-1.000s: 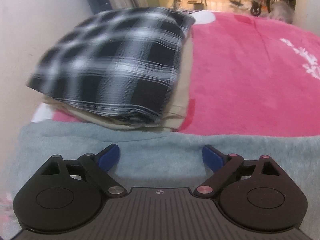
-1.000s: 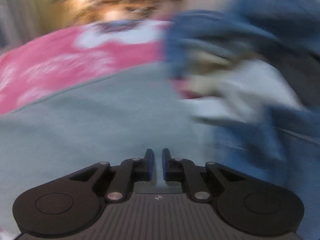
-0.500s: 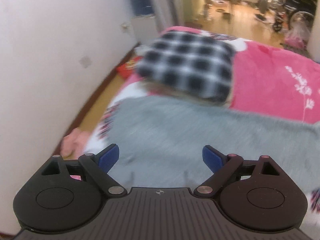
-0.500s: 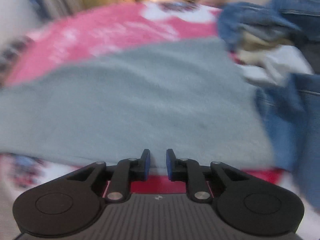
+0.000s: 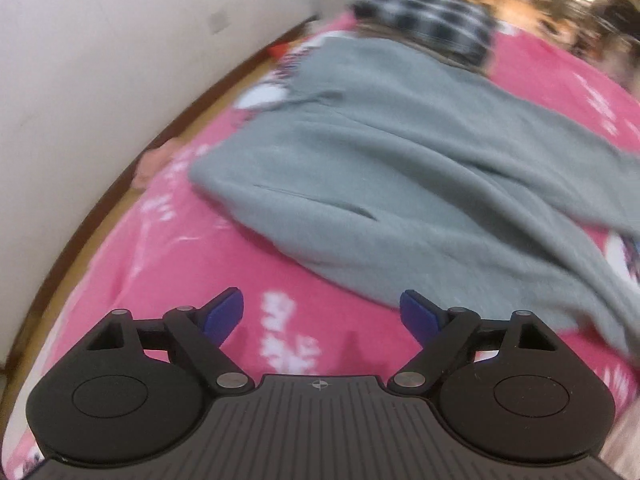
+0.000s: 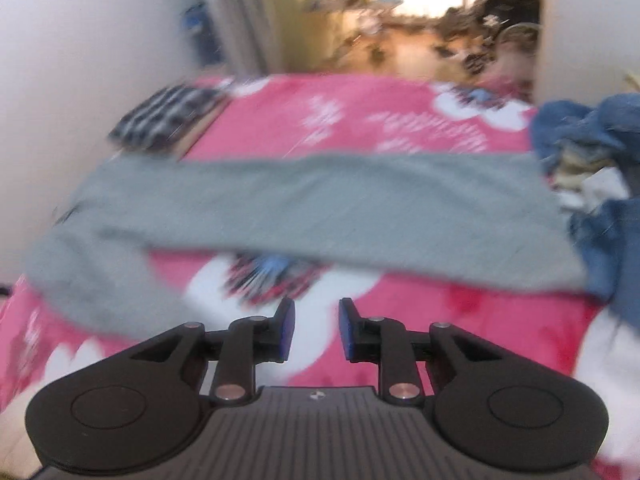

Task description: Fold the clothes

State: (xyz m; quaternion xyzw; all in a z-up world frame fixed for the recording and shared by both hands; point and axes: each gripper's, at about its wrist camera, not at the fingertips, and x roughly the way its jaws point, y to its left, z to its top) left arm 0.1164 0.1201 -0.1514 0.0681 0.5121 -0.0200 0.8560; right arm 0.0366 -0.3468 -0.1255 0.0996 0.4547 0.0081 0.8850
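A grey fleece garment point(image 5: 400, 168) lies spread across the pink bed cover point(image 5: 200, 264); it also shows in the right wrist view point(image 6: 320, 208) as a wide band. My left gripper point(image 5: 322, 312) is wide open and empty, hovering above the pink cover just short of the garment's near hem. My right gripper point(image 6: 316, 326) is partly open and empty, raised above the cover in front of the garment's near edge. Both views are blurred by motion.
A folded black-and-white plaid garment point(image 5: 424, 16) tops a stack at the bed's far left corner point(image 6: 168, 120). A heap of blue denim and light clothes point(image 6: 592, 184) lies on the right. A white wall point(image 5: 100, 60) and floor strip run along the left.
Both grippers have pulled back and up from the grey garment, so more of it and the bed shows. The right gripper's fingers have opened from nearly shut to a moderate gap.
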